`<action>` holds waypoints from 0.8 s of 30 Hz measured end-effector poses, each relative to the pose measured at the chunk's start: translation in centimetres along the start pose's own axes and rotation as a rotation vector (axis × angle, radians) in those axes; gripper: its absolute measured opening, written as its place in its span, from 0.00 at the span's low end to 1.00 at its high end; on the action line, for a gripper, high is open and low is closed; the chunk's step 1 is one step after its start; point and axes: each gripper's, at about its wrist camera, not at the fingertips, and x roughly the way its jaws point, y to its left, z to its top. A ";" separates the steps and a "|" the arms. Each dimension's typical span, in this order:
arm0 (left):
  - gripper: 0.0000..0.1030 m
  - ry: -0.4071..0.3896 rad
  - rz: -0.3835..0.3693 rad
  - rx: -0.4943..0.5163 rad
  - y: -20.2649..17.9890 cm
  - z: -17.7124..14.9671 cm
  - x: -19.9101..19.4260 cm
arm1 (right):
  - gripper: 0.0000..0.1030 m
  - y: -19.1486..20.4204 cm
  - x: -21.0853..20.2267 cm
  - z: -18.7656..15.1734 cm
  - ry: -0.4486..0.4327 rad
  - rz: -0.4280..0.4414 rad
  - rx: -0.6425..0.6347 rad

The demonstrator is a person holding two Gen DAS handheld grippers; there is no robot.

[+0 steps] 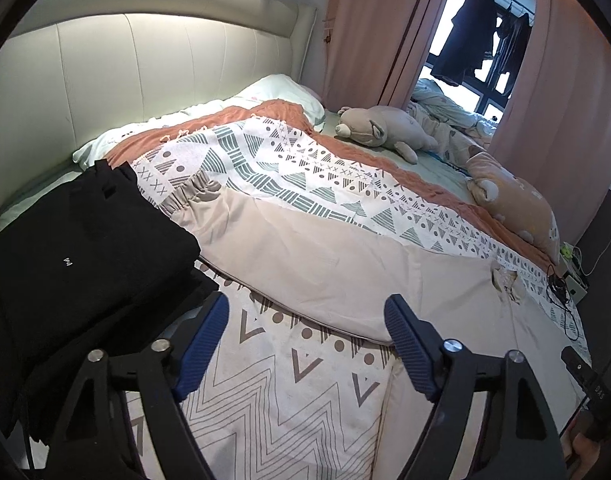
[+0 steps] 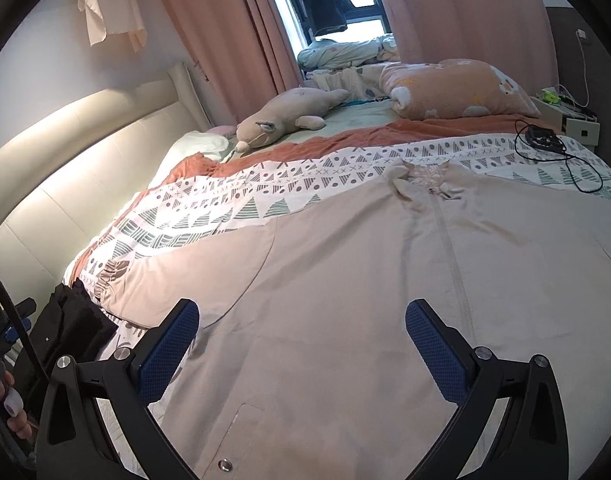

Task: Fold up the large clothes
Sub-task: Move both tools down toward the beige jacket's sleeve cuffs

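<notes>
A beige jacket point(image 2: 345, 272) lies spread flat, front up, across the patterned blanket point(image 1: 289, 160) on the bed, zip running up to the collar, one elastic-cuffed sleeve point(image 1: 241, 216) stretched toward the headboard. Both grippers hover just above it, jaws apart and holding nothing: the right gripper point(image 2: 301, 344) over the hem near the zip, the left gripper point(image 1: 305, 344) by the sleeve side's lower edge. To my eye the first fold comes next: pinch only the jacket, not the blanket, and bring the sleeve in straight. A folded black garment point(image 1: 77, 248) sits just beside the cuff; keep clear of it.
</notes>
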 end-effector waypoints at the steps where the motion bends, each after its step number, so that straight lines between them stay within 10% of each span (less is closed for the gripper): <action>1: 0.75 0.016 -0.001 -0.009 0.2 0.3 0.9 | 1.00 0.1 0.8 0.3 0.011 0.001 0.001; 14: 0.66 0.188 0.072 -0.106 0.9 0.5 12.0 | 1.00 2.3 11.8 3.9 0.105 0.019 -0.007; 19: 0.66 0.238 0.119 -0.114 0.9 -0.1 15.1 | 0.78 2.4 16.9 3.2 0.208 0.041 0.007; 24: 0.66 0.284 0.186 -0.124 1.5 -1.0 18.3 | 0.77 1.6 20.3 3.2 0.273 0.071 0.053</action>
